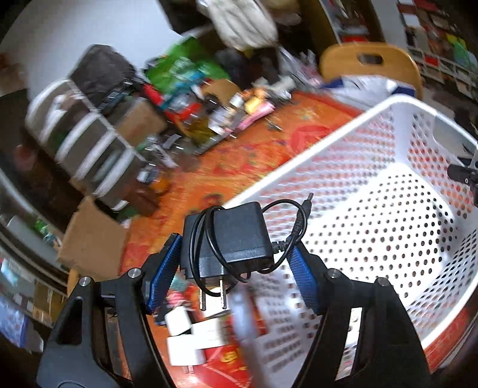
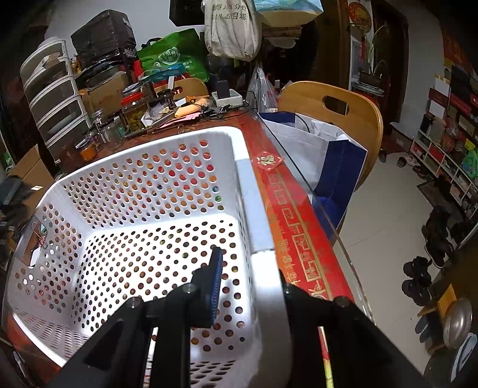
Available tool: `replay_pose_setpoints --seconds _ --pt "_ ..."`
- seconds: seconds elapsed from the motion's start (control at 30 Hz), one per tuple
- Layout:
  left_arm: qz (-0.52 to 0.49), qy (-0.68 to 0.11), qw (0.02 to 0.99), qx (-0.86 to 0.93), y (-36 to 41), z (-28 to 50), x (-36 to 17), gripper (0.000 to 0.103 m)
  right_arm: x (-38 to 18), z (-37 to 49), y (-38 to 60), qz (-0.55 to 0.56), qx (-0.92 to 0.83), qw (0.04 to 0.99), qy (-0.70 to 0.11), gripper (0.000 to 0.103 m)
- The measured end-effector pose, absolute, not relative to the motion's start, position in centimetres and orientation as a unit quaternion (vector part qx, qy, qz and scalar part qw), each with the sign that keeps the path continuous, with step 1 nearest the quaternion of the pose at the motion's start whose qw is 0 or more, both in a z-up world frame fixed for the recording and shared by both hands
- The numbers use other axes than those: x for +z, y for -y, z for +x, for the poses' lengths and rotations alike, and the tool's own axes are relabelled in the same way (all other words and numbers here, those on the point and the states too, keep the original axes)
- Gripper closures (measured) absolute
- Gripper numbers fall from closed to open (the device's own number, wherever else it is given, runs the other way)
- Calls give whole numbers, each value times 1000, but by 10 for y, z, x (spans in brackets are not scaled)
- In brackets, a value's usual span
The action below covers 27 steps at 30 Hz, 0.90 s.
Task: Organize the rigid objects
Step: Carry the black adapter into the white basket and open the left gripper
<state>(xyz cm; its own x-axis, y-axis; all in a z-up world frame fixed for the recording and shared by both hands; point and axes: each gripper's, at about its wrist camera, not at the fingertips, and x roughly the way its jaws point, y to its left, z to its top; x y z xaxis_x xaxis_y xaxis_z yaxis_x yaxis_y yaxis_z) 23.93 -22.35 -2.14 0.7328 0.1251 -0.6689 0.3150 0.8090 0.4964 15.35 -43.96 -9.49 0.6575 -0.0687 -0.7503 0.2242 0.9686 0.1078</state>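
Legibly, only a gold 福 on a red tag (image 2: pixel 266 160) lying on the table (image 2: pixel 298 238) beside the basket (image 2: pixel 248 191); the tote (image 2: pixel 230 27) print is partly readable, the green bag (image 2: pixel 176 56) logo is not. Left gripper (image 1: pixel 236 262) clenched on the black charger (image 1: pixel 230 238), prongs down, cord looped, held above the basket's rim. Right gripper (image 2: pixel 248 286) clamps the basket's wall; outer finger hidden behind it. Left view background smeared; white blocks (image 1: pixel 185 334) below are indistinct.

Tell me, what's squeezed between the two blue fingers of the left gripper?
A black power adapter with its cord looped around it, seen in the left wrist view.
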Motion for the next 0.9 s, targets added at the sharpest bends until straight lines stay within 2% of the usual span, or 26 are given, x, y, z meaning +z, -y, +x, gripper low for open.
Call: replay_pose_setpoints --seconds 0.27,0.47,0.5,0.53,0.63,0.73,0.8,0.9 --pt "371 -452 805 -98 266 255 -85 34 -96 152 440 98 -77 906 -406 84" --pt "367 -475 791 -118 266 259 -94 31 -96 152 440 98 -78 905 -408 84" --pt "370 -464 796 -118 263 259 -91 22 -96 152 440 97 -78 904 -409 84" --pt "365 -455 803 -124 259 257 -87 18 -96 152 440 95 -79 903 -411 84" --pt "317 -434 832 -136 235 252 -58 17 -95 153 438 88 -84 902 -415 85" --pt "237 -403 872 -143 185 243 -7 15 -95 154 437 84 -89 900 -418 85" --pt "198 -377 896 -124 142 245 20 0 -95 154 437 82 -91 900 -419 85" --pt "169 -376 909 -63 76 270 28 0 -95 154 437 82 -92 900 -419 86"
